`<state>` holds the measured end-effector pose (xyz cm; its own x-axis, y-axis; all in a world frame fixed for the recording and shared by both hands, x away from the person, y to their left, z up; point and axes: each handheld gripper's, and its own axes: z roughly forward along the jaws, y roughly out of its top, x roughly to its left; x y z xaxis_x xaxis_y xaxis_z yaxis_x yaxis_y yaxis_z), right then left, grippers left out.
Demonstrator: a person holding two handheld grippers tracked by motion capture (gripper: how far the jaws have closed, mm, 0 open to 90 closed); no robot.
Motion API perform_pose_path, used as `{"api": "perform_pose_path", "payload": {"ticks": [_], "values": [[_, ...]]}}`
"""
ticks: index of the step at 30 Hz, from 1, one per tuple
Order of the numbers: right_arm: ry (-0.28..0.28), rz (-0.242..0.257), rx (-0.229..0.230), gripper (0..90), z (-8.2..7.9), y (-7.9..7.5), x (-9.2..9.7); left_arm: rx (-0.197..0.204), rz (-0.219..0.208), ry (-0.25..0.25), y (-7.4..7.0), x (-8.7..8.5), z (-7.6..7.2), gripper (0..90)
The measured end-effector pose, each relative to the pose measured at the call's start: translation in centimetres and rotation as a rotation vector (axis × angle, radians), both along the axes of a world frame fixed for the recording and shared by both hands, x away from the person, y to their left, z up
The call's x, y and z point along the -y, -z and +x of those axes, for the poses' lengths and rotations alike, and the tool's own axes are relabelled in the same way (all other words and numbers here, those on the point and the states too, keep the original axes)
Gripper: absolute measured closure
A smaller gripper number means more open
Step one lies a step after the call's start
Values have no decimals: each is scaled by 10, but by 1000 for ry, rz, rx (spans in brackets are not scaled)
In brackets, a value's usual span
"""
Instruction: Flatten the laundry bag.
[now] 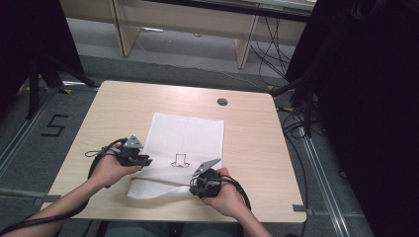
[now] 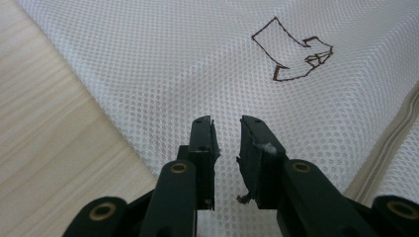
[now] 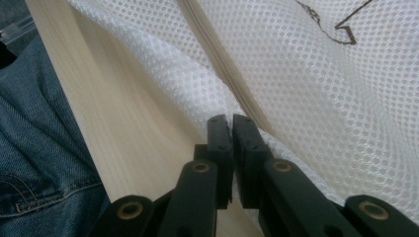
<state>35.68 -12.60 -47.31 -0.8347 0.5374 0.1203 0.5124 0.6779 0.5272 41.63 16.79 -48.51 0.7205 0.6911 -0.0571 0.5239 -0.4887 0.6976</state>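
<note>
On the wooden bench (image 1: 257, 148) lies a white mesh bag (image 1: 185, 136), right tool (image 3: 231, 129) pinching its 6 o'clock edge, left tool (image 2: 226, 140) slightly parted, empty.

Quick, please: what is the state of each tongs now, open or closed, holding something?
Left tongs: open, holding nothing, above the white mesh bag.
Right tongs: closed on the mesh bag's near edge.

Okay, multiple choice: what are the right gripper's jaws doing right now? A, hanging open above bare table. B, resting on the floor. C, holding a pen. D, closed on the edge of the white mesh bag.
D: in the right gripper view, the right gripper has its jaws pressed together on the white mesh bag at its edge.
</note>
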Motion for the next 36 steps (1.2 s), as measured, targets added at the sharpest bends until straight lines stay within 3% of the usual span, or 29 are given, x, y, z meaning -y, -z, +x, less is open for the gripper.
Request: {"api": "perform_pose_path", "payload": {"ticks": [6, 11, 13, 15, 18, 21, 23, 24, 25, 27, 31, 33, 36], "values": [[-29, -17, 5, 851, -3, 1, -2, -5, -9, 7, 2, 0, -3, 752], [-31, -19, -30, 825, -5, 0, 0, -16, 3, 7, 5, -2, -4, 752], [-28, -4, -45, 802, -5, -2, 2, -19, 13, 20, 5, -4, -4, 752], [2, 30, -87, 782, -7, -8, 6, -19, 15, 21, 6, -4, -3, 752], [25, 96, -105, 744, -6, -16, 12, -22, 14, 9, 8, -4, -2, 752], [66, 153, -90, 723, -4, -25, 22, -25, 24, 28, 8, -4, -3, 751], [104, 164, -48, 730, -1, -29, 28, -34, 17, 25, 8, -3, -4, 751], [161, 149, -34, 737, 1, -29, 34, -28, 22, 32, 7, -3, -4, 751], [183, 144, -37, 751, 2, -28, 35, -28, 21, 29, 7, -2, -5, 748], [200, 84, -25, 805, 9, -22, 42, -36, 22, 39, 6, -1, -7, 745], [249, -4, -74, 875, 18, -7, 48, -31, 18, 62, 3, 0, -13, 746], [254, -37, -81, 886, 23, -2, 49, -40, 15, 84, 2, 2, -17, 749], [263, -64, -96, 893, 27, 2, 48, -60, 49, 122, 2, 4, -20, 767]]}}
